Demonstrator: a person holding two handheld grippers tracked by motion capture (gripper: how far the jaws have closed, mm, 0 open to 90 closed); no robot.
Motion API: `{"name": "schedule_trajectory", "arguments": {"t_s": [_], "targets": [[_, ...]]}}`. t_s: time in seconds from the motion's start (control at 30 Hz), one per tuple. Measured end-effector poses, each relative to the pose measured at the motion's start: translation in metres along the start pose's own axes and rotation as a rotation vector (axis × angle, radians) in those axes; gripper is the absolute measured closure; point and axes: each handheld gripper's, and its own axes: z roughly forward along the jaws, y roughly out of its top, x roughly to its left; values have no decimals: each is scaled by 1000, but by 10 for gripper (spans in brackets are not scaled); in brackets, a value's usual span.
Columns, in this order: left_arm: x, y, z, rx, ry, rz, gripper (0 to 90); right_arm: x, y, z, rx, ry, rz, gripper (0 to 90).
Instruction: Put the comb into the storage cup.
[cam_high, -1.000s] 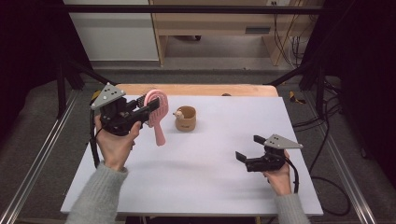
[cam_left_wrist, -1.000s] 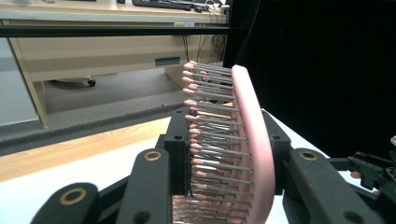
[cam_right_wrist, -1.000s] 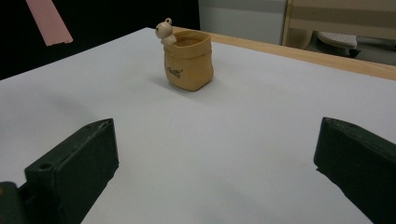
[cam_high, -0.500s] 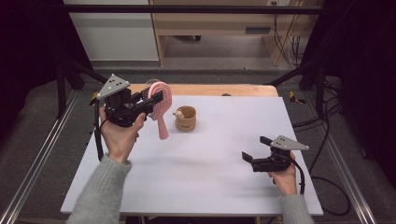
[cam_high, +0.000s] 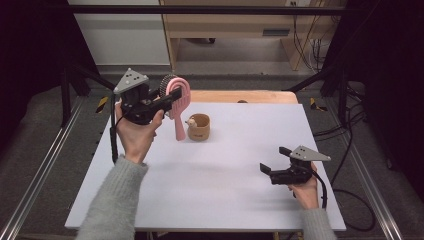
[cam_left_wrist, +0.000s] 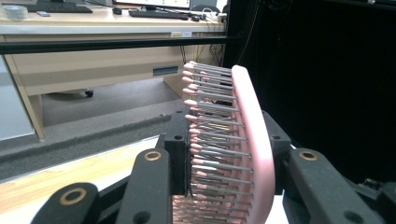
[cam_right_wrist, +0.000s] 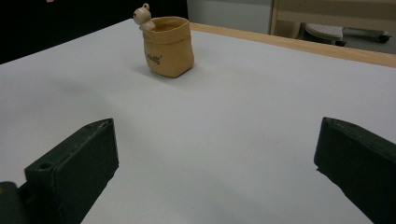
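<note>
Left tongs (cam_high: 172, 97) clench the pink hairbrush (cam_high: 179, 107) by its head, handle hanging above the tan cup (cam_high: 199, 127), probably for insertion; right tongs (cam_high: 274, 161) idle released near-right on the worktop (cam_high: 210, 195).

Left gripper (cam_high: 172, 97) raised, right gripper (cam_high: 272, 161) low

I note: pink plastic hairbrush (cam_left_wrist: 252, 140) smooth, semi-gloss, w/ thin metal pins; tan sack-shaped pot (cam_right_wrist: 169, 45) matt, soft-looking; white table top (cam_high: 225, 165) matt, smooth, wood-edged.
</note>
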Motion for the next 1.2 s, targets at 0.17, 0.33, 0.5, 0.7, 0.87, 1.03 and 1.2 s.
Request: {"name": "schedule_trajectory", "arguments": {"t_s": [0.17,0.33,0.5,0.7,0.87,1.03,1.2], "targets": [[-3,5,11,-4,-2,-1,638,0,0,0,-1,0,1,2],[-3,7,24,1,-2,0,638,-1,0,-1,-1,-1,0,2],[-2,7,35,13,4,2,638,-1,-1,-1,-4,-3,4,2],[-1,8,48,20,14,3,638,-1,-1,-1,1,-5,1,2],[0,9,56,23,21,2,637,0,-1,-1,0,-5,1,2],[1,12,65,27,32,2,638,0,-1,-1,1,-6,1,2],[4,13,73,30,38,0,637,1,-1,0,3,-5,0,2]]}}
